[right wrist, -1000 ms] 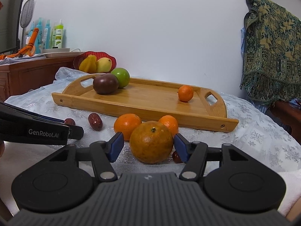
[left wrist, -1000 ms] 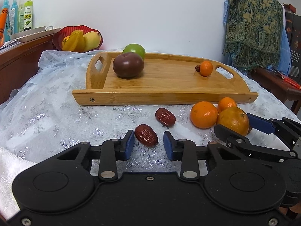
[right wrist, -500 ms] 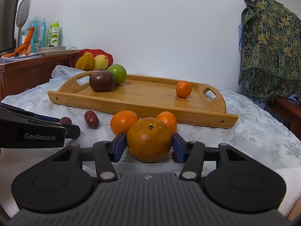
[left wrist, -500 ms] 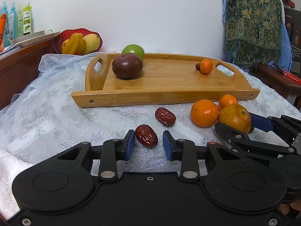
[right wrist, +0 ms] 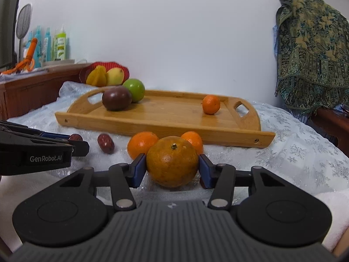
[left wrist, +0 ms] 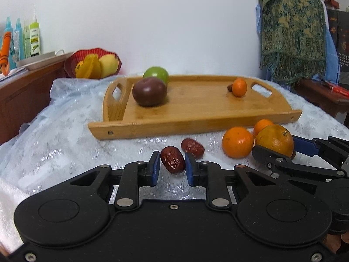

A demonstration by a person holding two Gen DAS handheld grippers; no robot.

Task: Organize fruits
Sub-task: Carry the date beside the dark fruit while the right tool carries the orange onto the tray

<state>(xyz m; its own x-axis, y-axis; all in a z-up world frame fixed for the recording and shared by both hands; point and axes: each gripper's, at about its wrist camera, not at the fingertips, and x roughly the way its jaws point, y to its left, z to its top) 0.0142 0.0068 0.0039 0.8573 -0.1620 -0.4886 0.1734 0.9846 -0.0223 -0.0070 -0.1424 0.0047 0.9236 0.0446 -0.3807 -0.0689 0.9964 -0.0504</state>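
Note:
My left gripper (left wrist: 172, 166) is shut on a wrinkled red date (left wrist: 172, 162) just above the white cloth. A second date (left wrist: 192, 148) lies beside it. My right gripper (right wrist: 172, 168) is closing on a large dull orange (right wrist: 172, 161), and both blue pads touch its sides. Two smaller oranges (right wrist: 142, 143) (right wrist: 193, 139) sit right behind it. The wooden tray (right wrist: 174, 118) beyond holds a dark plum (right wrist: 116, 100), a green apple (right wrist: 135, 89) and a small tangerine (right wrist: 211, 104).
A red bowl (left wrist: 87, 54) with yellow fruit stands at the back left beside a wooden cabinet (left wrist: 24, 91) carrying bottles. A patterned cloth (left wrist: 292, 28) hangs at the right above a low wooden table (left wrist: 322, 100). White towel lies under both grippers.
The left jaws closed onto the date and lifted it slightly. The right jaws narrowed until the pads met the large orange. Neither hand shifted much.

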